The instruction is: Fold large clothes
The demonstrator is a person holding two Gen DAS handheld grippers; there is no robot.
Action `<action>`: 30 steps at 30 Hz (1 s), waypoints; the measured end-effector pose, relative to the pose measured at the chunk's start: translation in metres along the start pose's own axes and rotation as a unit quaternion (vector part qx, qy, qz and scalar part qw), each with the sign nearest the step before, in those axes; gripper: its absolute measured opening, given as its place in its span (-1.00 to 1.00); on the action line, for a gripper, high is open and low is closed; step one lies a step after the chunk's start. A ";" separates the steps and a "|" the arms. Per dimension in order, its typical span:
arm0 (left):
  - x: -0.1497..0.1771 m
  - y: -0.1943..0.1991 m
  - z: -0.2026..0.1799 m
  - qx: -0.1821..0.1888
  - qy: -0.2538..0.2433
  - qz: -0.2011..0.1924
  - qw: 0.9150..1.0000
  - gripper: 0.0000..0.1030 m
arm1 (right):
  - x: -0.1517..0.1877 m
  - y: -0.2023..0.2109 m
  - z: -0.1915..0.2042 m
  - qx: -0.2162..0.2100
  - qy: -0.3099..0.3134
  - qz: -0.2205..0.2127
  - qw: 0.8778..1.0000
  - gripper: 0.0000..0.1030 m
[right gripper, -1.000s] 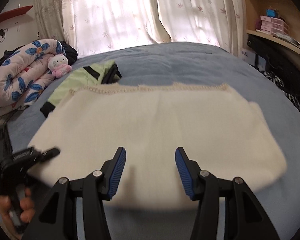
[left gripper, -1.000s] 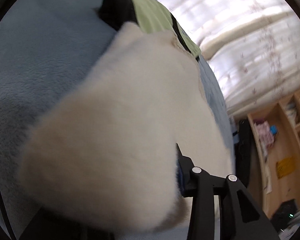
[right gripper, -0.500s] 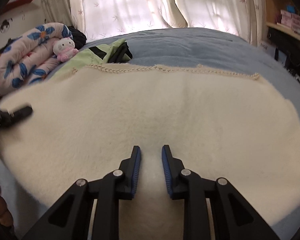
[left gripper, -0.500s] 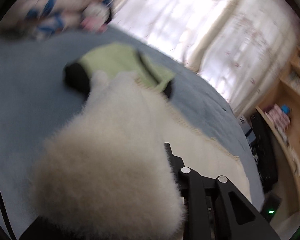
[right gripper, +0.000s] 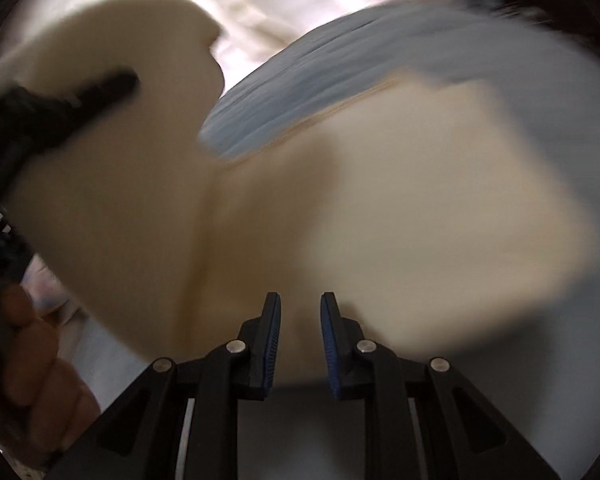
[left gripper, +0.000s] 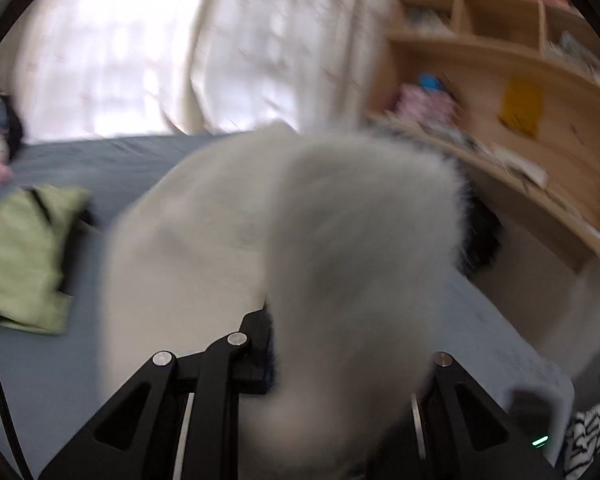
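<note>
**Over the bed: fleece mid-fold, both grippers on it**

Over the blue-grey fleece-covered bed [left gripper: 112, 168], your cream fluffy fleece garment [right gripper: 420, 208] is partly lifted, one side raised and one side lying flat on the bed. Your left gripper [left gripper: 340, 360] is clamped on a bunched, furry edge of it; cloth hides the right finger, so the clamp is a judgement from how the fabric hangs. Your right gripper [right gripper: 300, 336] has its blue-padded fingers close together, and fabric appears pinched between them at the near hem. Heavy blur, details soft.

Handling: garment looks soft, thick, floppy and light, it will sag and slide rather than crease sharply. Grab corners or the hem edge, through all layers. A lime-green and black garment [left gripper: 24, 256] lies beside it on the bed. Wooden shelves [left gripper: 500, 64] and pale sheer curtains [left gripper: 140, 52] sit behind.
</note>
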State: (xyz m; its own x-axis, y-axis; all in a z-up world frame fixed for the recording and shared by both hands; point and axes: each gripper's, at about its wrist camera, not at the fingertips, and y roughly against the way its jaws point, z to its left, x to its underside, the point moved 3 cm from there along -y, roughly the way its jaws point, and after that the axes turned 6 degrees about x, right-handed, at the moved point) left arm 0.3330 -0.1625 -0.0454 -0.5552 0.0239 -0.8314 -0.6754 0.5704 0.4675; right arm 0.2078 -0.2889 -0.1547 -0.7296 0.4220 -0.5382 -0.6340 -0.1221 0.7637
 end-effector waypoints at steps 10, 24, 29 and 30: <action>0.083 -0.098 -0.047 -0.063 -0.086 0.113 0.988 -0.62 | 0.008 0.024 -0.097 0.065 -0.074 0.008 0.995 -0.57; 0.079 -0.022 -0.051 0.054 0.029 0.125 0.990 0.68 | -0.002 0.041 -0.096 0.054 -0.079 -0.010 0.995 -0.57; 0.077 0.005 -0.018 0.005 0.061 0.137 0.989 0.67 | -0.003 0.046 -0.076 0.047 -0.063 -0.010 0.997 -0.57; 0.077 0.014 -0.011 0.001 0.066 0.136 0.988 0.67 | -0.002 0.047 -0.071 0.045 -0.060 -0.009 0.997 -0.54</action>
State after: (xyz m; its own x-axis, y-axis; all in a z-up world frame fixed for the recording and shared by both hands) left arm 0.2758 -0.1621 -0.0996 -0.7751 0.0701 -0.6279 -0.4905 0.5597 0.6679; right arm 0.1615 -0.3594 -0.1430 -0.6792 0.5288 -0.5091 -0.6169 -0.0354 0.7862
